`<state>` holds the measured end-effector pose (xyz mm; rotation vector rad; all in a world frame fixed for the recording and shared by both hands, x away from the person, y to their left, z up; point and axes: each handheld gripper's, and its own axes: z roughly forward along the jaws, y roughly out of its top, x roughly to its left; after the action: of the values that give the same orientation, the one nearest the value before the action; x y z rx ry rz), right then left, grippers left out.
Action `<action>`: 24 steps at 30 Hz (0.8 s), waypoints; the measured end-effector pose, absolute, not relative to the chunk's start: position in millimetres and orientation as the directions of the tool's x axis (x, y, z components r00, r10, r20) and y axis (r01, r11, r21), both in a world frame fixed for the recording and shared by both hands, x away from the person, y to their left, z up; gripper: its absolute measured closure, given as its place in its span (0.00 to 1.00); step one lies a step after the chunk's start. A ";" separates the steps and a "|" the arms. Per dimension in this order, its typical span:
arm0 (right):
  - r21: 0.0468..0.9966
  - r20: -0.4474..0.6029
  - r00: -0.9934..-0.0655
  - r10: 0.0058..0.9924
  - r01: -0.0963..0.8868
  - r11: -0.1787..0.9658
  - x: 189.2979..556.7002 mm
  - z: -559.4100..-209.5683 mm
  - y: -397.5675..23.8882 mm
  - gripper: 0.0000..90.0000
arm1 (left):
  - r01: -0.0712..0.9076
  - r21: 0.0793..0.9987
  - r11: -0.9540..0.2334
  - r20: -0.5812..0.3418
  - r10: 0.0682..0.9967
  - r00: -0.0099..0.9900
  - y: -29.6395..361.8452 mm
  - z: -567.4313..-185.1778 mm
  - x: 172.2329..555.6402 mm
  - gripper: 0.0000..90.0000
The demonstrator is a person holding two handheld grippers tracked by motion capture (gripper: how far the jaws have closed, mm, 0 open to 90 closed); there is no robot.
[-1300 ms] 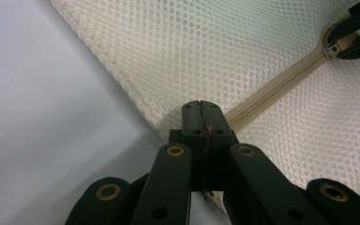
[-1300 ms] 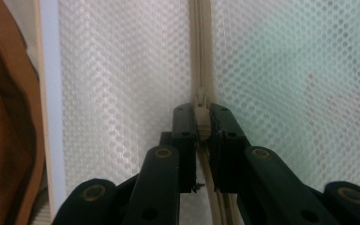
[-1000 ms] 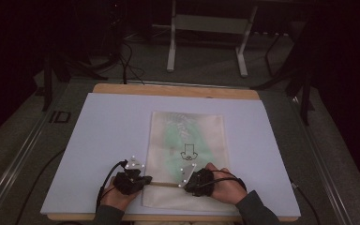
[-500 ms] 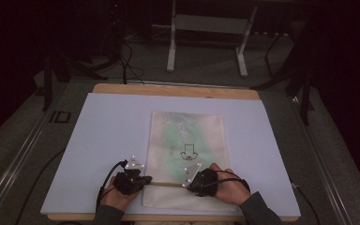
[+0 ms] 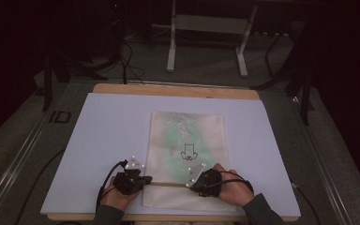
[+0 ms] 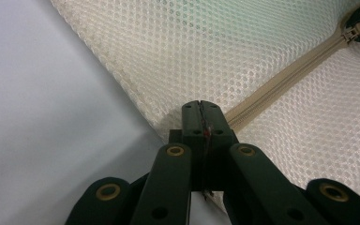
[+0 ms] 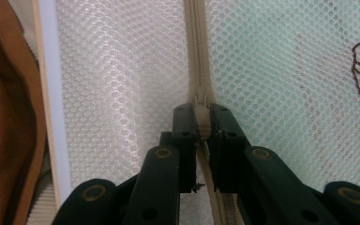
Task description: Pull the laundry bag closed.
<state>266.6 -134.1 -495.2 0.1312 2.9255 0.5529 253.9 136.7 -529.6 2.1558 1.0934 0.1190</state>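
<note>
Your left gripper (image 6: 200, 107): jaws pressed fully together, pinching the near-left end of the zip at the bag's edge; a thin bit of something is caught between the jaw faces, too small to name
Your right gripper (image 7: 203, 117): jaws closed in on the zip slider (image 7: 201, 105), one at each side of it, with the slider's width as the only gap
Zip (image 6: 281, 82): beige tape running from your left jaws straight across to your right gripper, whose tip shows at the far end in the left gripper view
Mesh bag (image 5: 187, 140): cream netting, flat on the table, stretching away from both grippers; the zip crosses it near the end closest to you
Inside the bag: something pale green shows through the mesh beyond the zip; a dark outline figure (image 5: 188, 153) sits just ahead of your right gripper
Your hands: left hand (image 5: 117, 197) and right hand (image 5: 234, 187) grip the tools at the near edge, the bag's near end between them
White sheet (image 5: 98, 136): under the bag, spreading well out to either side of both grippers
Wooden table edge (image 5: 173, 90): visible past the sheet's far side
</note>
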 end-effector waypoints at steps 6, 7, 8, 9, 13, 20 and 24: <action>0.359 -0.147 -0.982 0.119 0.059 0.931 265.9 -495.0 -137.6 0.91 | 0.671 0.626 -0.397 -0.219 0.736 0.640 136.7 -529.5 254.0 0.99; 0.367 -0.142 -0.982 0.123 0.063 0.928 265.6 -494.6 -138.5 0.91 | 0.672 0.626 -0.396 -0.220 0.737 0.640 136.8 -529.5 254.0 0.99; 0.362 -0.144 -0.981 0.128 0.068 0.930 265.2 -494.5 -139.0 0.91 | 0.672 0.626 -0.396 -0.220 0.737 0.639 136.8 -529.5 254.0 0.99; 0.362 -0.145 -0.981 0.127 0.067 0.930 265.1 -494.3 -140.0 0.91 | 0.671 0.626 -0.397 -0.219 0.737 0.640 136.8 -529.5 254.0 0.99; 0.364 -0.143 -0.980 0.137 0.076 0.928 265.5 -493.9 -145.0 0.91 | 0.671 0.626 -0.397 -0.220 0.736 0.640 136.9 -529.5 254.0 0.99; 0.369 -0.141 -0.979 0.147 0.086 0.925 265.1 -493.3 -151.5 0.91 | 0.671 0.625 -0.398 -0.219 0.736 0.640 136.9 -529.5 254.0 0.99; 0.364 -0.139 -0.978 0.155 0.095 0.926 264.7 -494.4 -154.3 0.91 | 0.671 0.626 -0.397 -0.220 0.736 0.641 137.0 -529.5 254.1 0.99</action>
<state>264.7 -154.3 -494.4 0.1911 2.9196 0.5398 254.1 137.0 -529.5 2.1600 1.0908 0.1186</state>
